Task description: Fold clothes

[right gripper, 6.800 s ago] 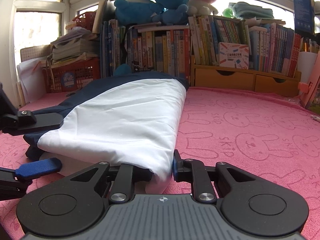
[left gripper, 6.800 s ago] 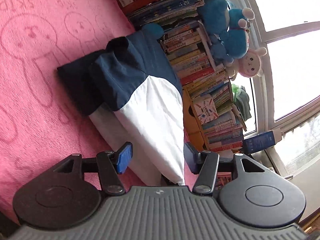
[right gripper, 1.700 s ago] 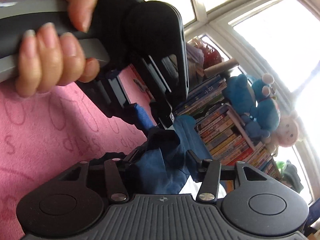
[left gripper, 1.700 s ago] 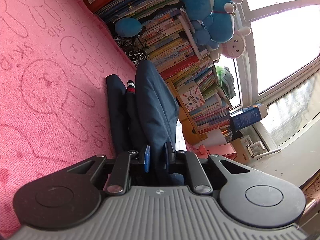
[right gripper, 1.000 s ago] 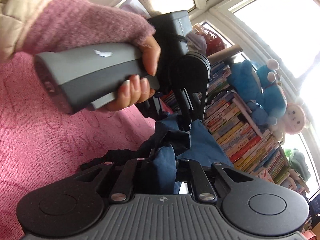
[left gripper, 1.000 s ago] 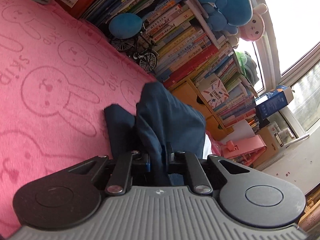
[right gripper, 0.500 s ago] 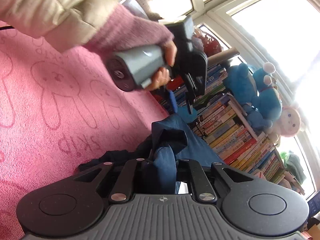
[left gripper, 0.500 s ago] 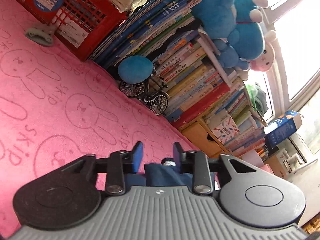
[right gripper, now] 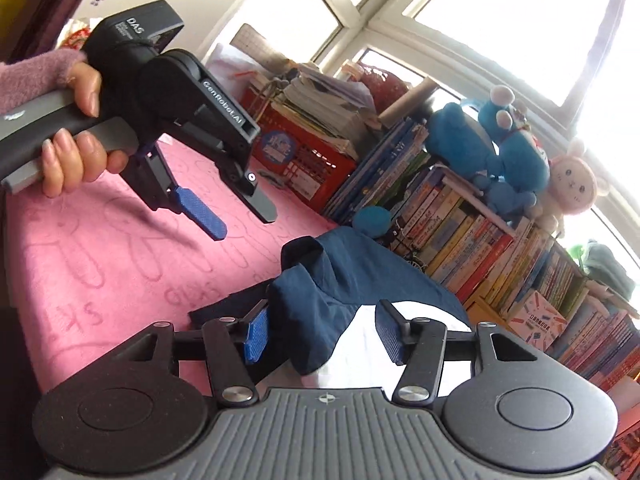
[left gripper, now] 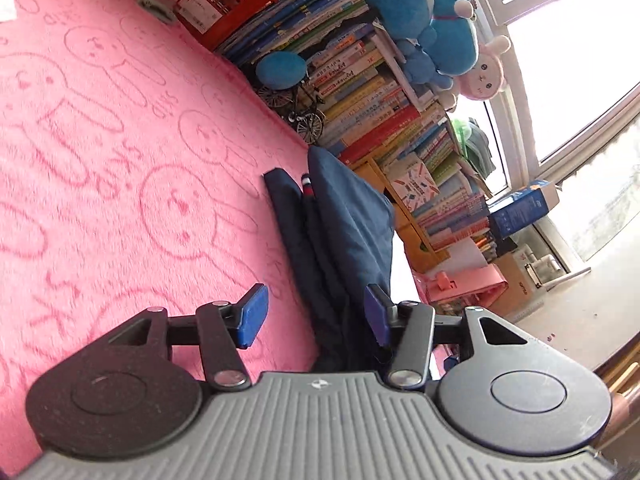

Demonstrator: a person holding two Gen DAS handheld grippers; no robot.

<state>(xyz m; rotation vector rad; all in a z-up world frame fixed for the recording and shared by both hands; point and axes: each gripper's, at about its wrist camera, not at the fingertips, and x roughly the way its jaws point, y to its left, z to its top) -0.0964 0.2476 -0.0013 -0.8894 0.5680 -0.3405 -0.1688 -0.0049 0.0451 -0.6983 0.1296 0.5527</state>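
Both sets of jaws are opening on me right now. Left gripper: the folded navy-and-white garment runs between the pads and brushes the right-hand one, but nothing is pinched. Right gripper: same story, the navy fold sits between the pads, close against the left one, unclamped.

The garment lies on the pink bunny-print blanket, bundled into a narrow stack, navy layers on top and white showing underneath in the right wrist view. Its far end stops near the row of books and the small model bicycle.

Risks as I judge them:
- Fabric is near a pad on each side. If I pull back before the jaws clear, a pad could drag the top layer and undo the fold.
- The top navy flap stands puffed up, not flat. It may slump sideways once free.
- The stack looks uneven, so the next fold could go crooked unless I square it first.

Pose: from the right wrist camera I see the person's left hand wrapped around the left unit's grey handle, pink sleeve at the wrist, fingers angled down toward the blanket, well clear of the cloth. Both cameras look slightly downward over the garment.
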